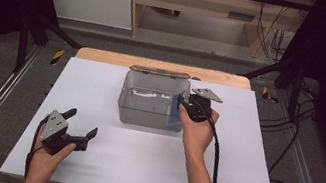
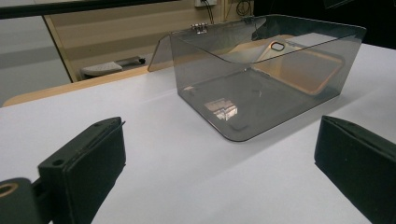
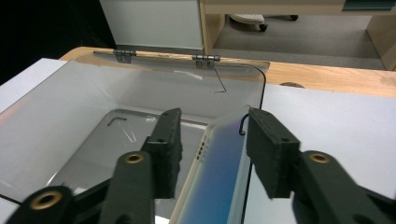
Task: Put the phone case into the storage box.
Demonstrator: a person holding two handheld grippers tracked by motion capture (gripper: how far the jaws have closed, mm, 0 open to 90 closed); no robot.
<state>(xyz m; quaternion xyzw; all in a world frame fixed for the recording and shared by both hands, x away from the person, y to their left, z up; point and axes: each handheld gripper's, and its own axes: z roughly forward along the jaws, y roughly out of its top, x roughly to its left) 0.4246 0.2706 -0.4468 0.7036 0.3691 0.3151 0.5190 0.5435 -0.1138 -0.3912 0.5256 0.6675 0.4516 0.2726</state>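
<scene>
At the table's centre, toward twelve o'clock in the high view, a smoky clear plastic box (image 1: pixel 151 103) stands on the white tabletop (image 1: pixel 103 162), its hinged lid (image 1: pixel 160 71) thrown back at the far edge. Inside it, leaning against the three o'clock wall, sits a smartphone (image 3: pixel 217 179) with a pale case and a bluish face; the left gripper view shows its tan back (image 2: pixel 299 70) resting tilted against that wall, its lower edge on the box floor.

As I judge it, the placing is nearly done: the phone is already in the box and standing on its own support, so what remains is to draw the tool out and perhaps swing the lid shut.

The right gripper (image 1: pixel 187 107) reaches over the box rim at the three o'clock side. Its jaws stand partly apart with the phone's top edge between them; a gap shows on the left pad, and whether the right pad touches the case I cannot tell, so the grip looks released rather than clamped.

The left gripper (image 1: pixel 80 130) rests near seven o'clock on bare tabletop, jaws spread wide, holding nothing.
</scene>
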